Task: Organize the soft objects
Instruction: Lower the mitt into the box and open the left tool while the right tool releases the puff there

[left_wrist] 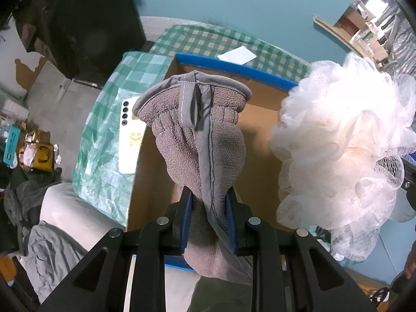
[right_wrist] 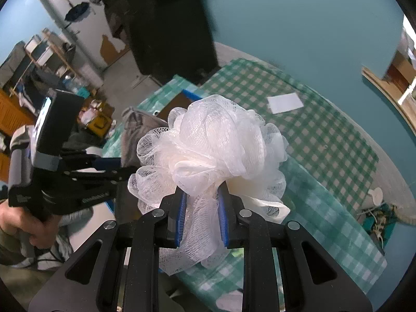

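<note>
A table covered in a green-and-white checked plastic cloth (left_wrist: 104,140) fills the scene. On it stands an open brown cardboard box with blue-taped rims (left_wrist: 234,67). Beside the box's left wall a white smartphone (left_wrist: 130,135) lies flat on the cloth, camera side up, and a white paper card (right_wrist: 284,102) lies further back on the cloth.

The white mesh bath pouf (right_wrist: 208,145) hangs above the cloth, just beside the box's right side, bunched between the blue pads of the right gripper (right_wrist: 201,202), whose jaws are closed tight on it.

The grey fleece glove with a smooth grey cuff (left_wrist: 200,130) hangs over the box's opening, cuff end away from the camera. The left gripper (left_wrist: 209,202) points down with its jaws nearly closed, pinching the glove's lower part between its blue pads (left_wrist: 186,223). A person's hand (right_wrist: 23,223) holds that gripper's handle.
</note>
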